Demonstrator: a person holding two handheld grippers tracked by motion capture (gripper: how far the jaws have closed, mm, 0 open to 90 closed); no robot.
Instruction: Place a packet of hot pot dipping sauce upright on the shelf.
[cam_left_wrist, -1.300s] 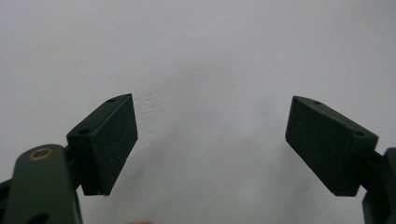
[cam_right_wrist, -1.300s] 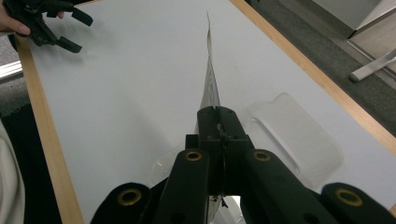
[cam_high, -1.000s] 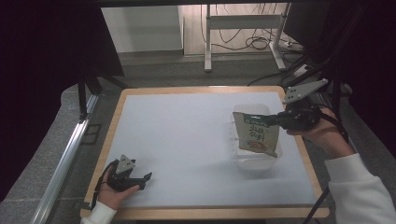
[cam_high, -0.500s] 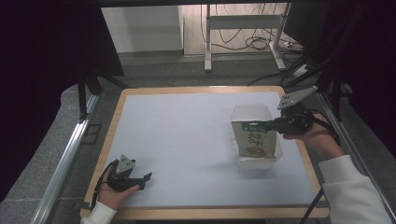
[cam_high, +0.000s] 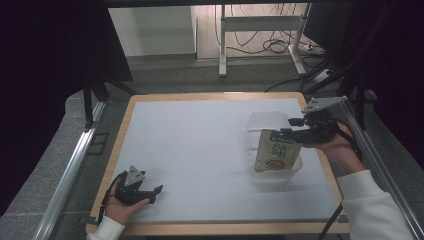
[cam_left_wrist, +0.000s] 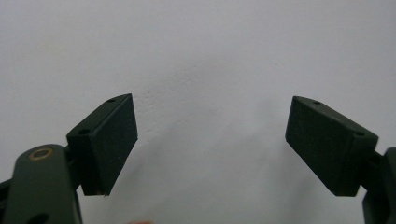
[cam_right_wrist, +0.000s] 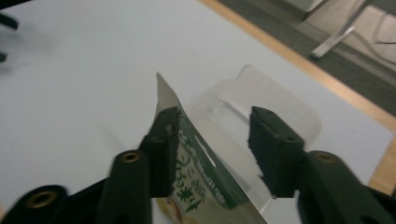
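Observation:
A green and cream snack pouch (cam_high: 276, 152) stands upright in a clear plastic container (cam_high: 295, 172) at the right of the white table top. My right gripper (cam_high: 289, 131) hovers at the pouch's top edge. In the right gripper view that gripper (cam_right_wrist: 212, 140) is open: the pouch (cam_right_wrist: 201, 182) leans against one jaw and a clear gap separates it from the other. My left gripper (cam_high: 150, 192) rests near the front left corner, and in its own view it (cam_left_wrist: 210, 140) is open over bare white surface.
The container's clear lid (cam_high: 267, 120) lies flat just behind it, hinged open. The table top (cam_high: 190, 145) has a wooden rim (cam_high: 127, 125). Metal rails run along both sides, and a desk frame with cables stands on the floor beyond.
The right gripper carried the pouch down and toward the near side into the container. Its jaws now stand apart around the pouch top. The left gripper has not moved.

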